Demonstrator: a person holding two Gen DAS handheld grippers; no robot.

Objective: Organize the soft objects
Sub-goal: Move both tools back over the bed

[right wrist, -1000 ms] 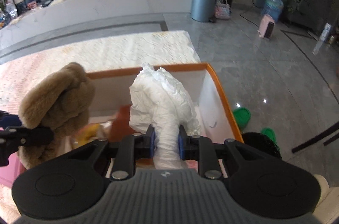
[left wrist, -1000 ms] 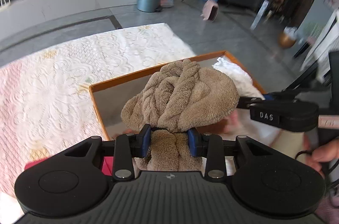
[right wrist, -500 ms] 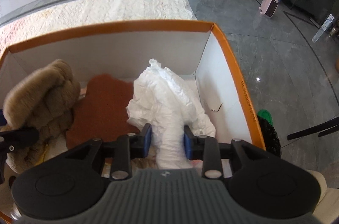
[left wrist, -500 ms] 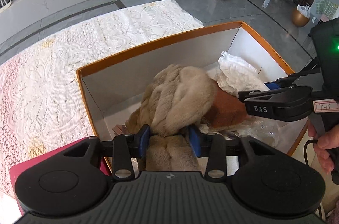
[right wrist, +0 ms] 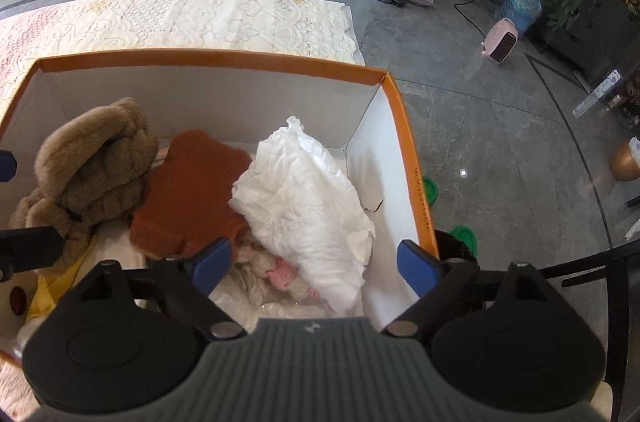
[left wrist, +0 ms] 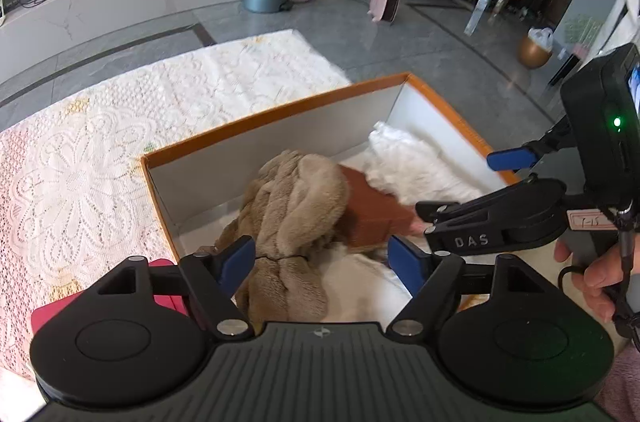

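A: We see one orange-rimmed box (right wrist: 404, 126) below both tongs, and three big soft things in it.

B: Count them: one tan fluffy bundle (left wrist: 296, 214), one rust-brown piece (right wrist: 192, 190), one white crumpled cloth (right wrist: 304, 202).

A: Our left gripper (left wrist: 320, 254) is spreading its jaws; the tan bundle lies between them, pads clear of it.

B: Our right gripper (right wrist: 316, 260) is opening too; the white cloth sits between its pads, untouched. One small pink-and-white toy (right wrist: 280, 272) lies just ahead of its left pad.
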